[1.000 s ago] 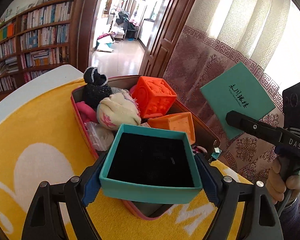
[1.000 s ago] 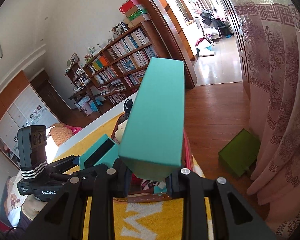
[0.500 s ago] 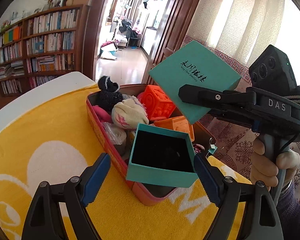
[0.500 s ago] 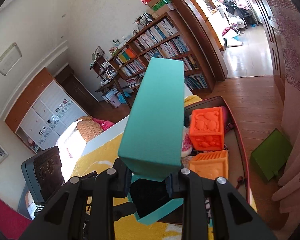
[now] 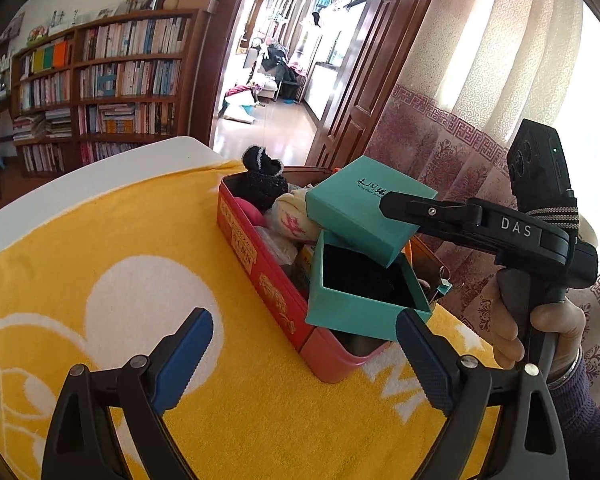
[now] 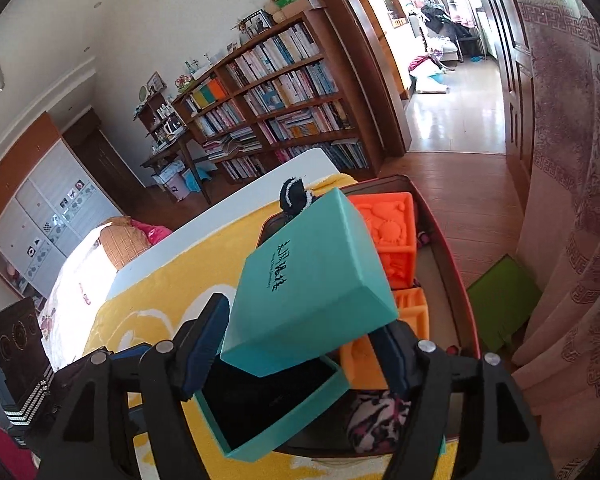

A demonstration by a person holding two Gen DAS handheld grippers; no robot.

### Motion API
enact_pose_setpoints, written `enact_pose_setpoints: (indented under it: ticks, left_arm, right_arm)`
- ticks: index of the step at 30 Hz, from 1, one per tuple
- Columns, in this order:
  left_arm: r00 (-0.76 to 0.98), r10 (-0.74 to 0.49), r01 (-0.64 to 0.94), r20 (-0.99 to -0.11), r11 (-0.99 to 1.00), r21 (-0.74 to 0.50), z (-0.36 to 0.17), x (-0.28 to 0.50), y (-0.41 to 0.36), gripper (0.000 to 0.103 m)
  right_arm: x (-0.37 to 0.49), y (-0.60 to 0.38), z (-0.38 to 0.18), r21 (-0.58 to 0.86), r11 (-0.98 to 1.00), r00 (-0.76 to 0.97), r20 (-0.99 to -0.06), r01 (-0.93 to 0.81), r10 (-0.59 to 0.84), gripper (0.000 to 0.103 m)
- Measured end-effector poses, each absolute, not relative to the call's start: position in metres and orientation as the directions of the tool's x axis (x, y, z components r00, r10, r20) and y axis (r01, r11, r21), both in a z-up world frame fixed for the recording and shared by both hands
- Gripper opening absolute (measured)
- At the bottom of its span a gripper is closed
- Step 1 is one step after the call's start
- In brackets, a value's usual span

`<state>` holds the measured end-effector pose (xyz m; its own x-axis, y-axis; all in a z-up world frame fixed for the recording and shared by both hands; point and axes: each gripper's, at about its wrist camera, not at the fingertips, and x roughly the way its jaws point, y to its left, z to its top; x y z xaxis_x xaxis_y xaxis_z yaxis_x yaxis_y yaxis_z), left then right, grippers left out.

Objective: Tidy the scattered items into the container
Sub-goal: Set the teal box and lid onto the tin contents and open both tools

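Observation:
A red tin container (image 5: 276, 304) sits on a yellow towel (image 5: 112, 272), filled with a black knit item (image 5: 262, 184), a cream sock ball (image 5: 290, 216) and orange cubes (image 6: 388, 236). A teal box base (image 5: 360, 296) with black lining rests across the tin's near end; it also shows in the right wrist view (image 6: 272, 404). My left gripper (image 5: 304, 356) is open and empty, drawn back from the base. The teal lid (image 6: 312, 292) lies tilted on the base between the spread fingers of my right gripper (image 6: 300, 344), which is open; the lid also shows in the left wrist view (image 5: 364, 208).
The towel covers a white table (image 5: 100, 172). A patterned curtain (image 5: 440, 132) hangs close behind the tin. A green box (image 6: 504, 300) lies on the wood floor below. Bookshelves (image 5: 112, 88) stand far back.
My left gripper let go of the teal base and pulled back. My right gripper brought the lid down onto the base and opened its fingers.

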<state>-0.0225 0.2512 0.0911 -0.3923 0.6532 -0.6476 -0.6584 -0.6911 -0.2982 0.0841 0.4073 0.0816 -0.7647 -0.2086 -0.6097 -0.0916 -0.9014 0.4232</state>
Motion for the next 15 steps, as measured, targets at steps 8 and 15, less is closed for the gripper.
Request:
enact_pose_setpoints:
  ticks: [8,15]
  left_arm:
    - [-0.449,0.644,-0.660,-0.619,-0.706,-0.256,0.097,-0.010,0.256,0.102]
    - [-0.465,0.642,-0.667,-0.609,-0.707,-0.236,0.098,0.001,0.267,0.102]
  right_arm:
    - [0.103,0.423,0.094,0.387,-0.907,-0.803,-0.586,-0.165,-0.104,0.078]
    - [0.095,0.412,0.085,0.265,-0.947,-0.776,-0.630,-0.181,-0.028,0.079]
